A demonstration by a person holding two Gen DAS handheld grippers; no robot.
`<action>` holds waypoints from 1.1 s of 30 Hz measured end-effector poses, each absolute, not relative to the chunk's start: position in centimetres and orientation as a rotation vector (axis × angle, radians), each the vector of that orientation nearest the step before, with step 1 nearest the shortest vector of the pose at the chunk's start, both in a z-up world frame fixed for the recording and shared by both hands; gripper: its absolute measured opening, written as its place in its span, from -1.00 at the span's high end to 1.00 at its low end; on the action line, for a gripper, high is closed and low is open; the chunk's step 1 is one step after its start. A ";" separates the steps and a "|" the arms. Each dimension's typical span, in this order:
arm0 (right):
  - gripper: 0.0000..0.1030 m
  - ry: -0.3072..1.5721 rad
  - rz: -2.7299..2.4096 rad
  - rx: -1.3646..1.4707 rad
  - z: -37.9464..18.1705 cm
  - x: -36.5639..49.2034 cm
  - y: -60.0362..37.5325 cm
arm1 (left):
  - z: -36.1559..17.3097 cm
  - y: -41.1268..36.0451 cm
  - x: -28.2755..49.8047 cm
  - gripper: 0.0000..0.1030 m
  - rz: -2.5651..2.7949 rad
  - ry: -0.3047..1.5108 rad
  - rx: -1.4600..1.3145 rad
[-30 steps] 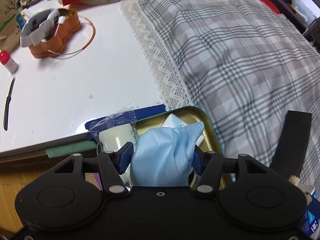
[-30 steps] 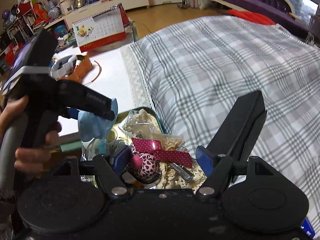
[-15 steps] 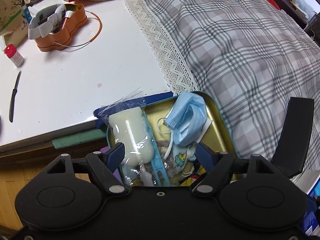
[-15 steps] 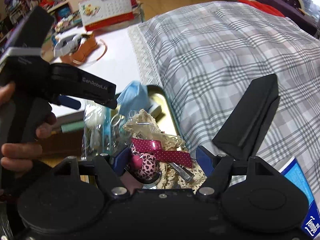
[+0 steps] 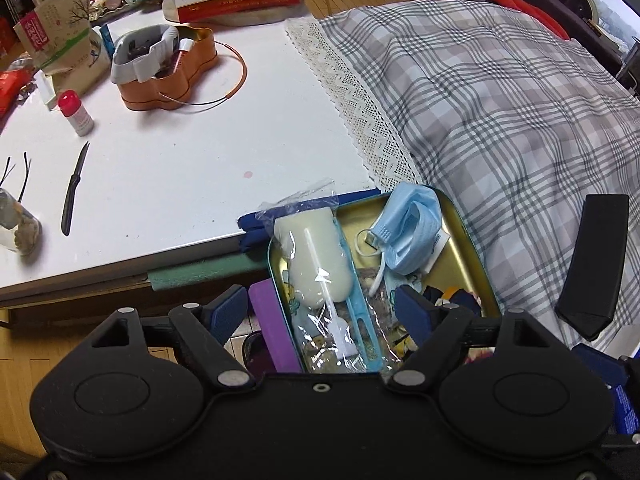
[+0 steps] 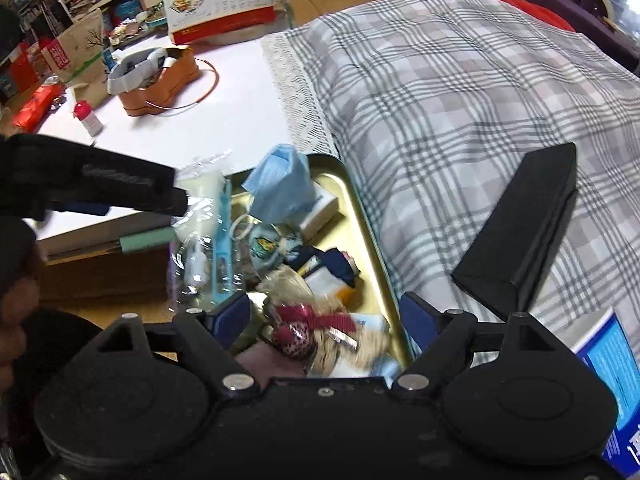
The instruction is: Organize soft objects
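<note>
Face mask [image 5: 412, 232], 1 crumpled light-blue piece, lies in the upper right corner of 1 gold-lined tin [image 5: 466, 240] at the centre of the left wrist view, beside 1 clear bag holding a cream sponge [image 5: 316, 264]. Left gripper [image 5: 320, 310], low in that frame, has just been opening; its 2 blue pads stand apart above the tin, pressing nothing. Right gripper [image 6: 324, 314] has also just been widening, its jaws parted around 1 pink leopard-print bow [image 6: 304, 326] on a lace pouch, without touching it. Upper left holds 1 orange tin [image 5: 168, 76] on the white table [image 5: 180, 168]; plaid bedding [image 5: 500, 112] fills the right.
</note>
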State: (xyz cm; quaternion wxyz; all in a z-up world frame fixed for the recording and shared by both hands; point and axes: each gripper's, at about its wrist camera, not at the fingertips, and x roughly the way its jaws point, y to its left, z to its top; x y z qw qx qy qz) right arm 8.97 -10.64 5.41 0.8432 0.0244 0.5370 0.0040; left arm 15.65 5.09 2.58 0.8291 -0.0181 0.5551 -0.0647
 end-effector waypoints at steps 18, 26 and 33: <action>-0.57 1.105 -0.122 0.114 6.4 -1.5 -13.8 | 3.4 2.2 6.5 -0.52 -0.153 1.111 0.047; -0.57 1.088 -0.181 0.102 6.0 -5.7 -14.4 | 4.0 1.0 2.1 -0.54 -0.162 1.084 0.073; -0.57 1.086 -0.223 0.146 5.9 -8.0 -15.4 | 4.3 0.9 -0.6 -0.57 -0.172 1.072 0.076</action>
